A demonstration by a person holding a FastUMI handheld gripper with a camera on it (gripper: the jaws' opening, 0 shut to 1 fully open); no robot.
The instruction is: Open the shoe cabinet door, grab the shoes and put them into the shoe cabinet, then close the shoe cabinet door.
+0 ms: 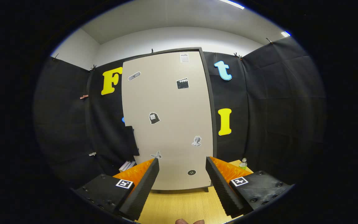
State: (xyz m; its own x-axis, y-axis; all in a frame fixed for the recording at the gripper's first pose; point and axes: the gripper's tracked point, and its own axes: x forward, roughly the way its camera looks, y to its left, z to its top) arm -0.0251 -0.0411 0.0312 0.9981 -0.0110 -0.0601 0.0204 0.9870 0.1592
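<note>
A tall beige shoe cabinet door (pixel 169 124) with several small stickers stands just ahead of my fingers, framed in dark grey, and it looks closed or nearly so. A dark handle (pixel 131 140) sticks out at its left edge. My gripper (pixel 182 161) is open, its fingers spread wide and aimed at the lower part of the door with nothing between them. I see no shoes from here.
The cabinet stands on a light wooden surface (pixel 179 205). A small clear bottle (pixel 243 163) with green liquid sits beyond the right finger. Some flat white items (pixel 126 165) lie beyond the left finger. A fingertip (pixel 182 221) shows under the gripper.
</note>
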